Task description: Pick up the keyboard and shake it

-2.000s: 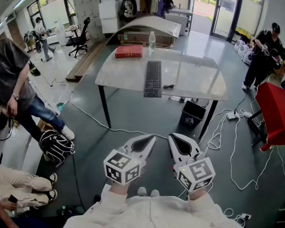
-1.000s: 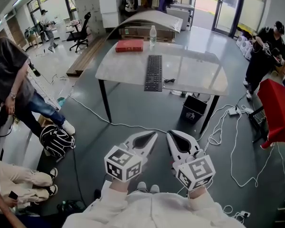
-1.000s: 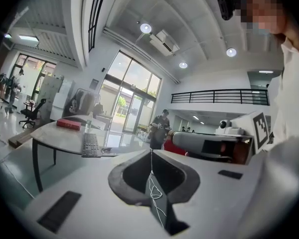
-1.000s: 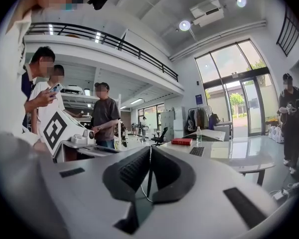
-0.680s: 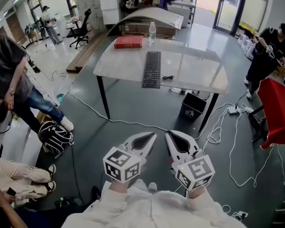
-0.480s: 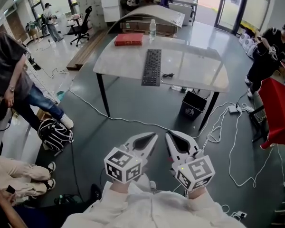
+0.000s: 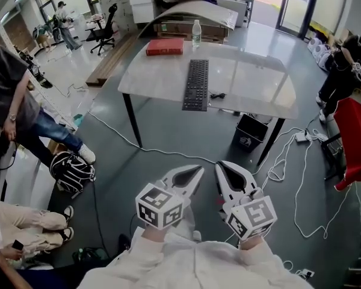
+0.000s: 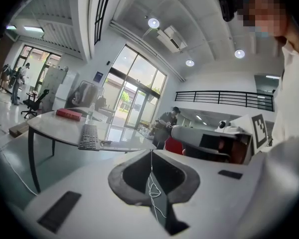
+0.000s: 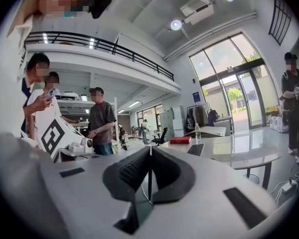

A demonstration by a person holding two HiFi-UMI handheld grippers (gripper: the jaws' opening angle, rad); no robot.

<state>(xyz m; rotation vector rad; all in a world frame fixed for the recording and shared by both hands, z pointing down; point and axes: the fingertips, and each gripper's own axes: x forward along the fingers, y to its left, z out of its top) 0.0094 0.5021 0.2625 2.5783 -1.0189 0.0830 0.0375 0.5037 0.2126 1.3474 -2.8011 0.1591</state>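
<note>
A black keyboard [image 7: 197, 85] lies lengthwise near the middle of a white-topped table [image 7: 253, 86], seen in the head view well ahead of me. It also shows in the left gripper view as the keyboard [image 8: 88, 136] and in the right gripper view as the keyboard [image 9: 195, 149]. My left gripper [image 7: 198, 170] and right gripper [image 7: 219, 165] are held side by side close to my body, far short of the table. Both are shut with nothing between the jaws.
On the table stand a red book [image 7: 164, 47] and a water bottle [image 7: 196, 34] at the far end. A black bin [image 7: 251, 131] and cables [image 7: 292, 161] lie under and right of the table. People stand at left [image 7: 12, 95] and right [image 7: 346, 65]; a backpack [image 7: 72, 170] sits on the floor.
The view has shifted slightly: the table and keyboard sit a little further right and nearer. Both grippers stay shut and side by side, a little lower in view.
</note>
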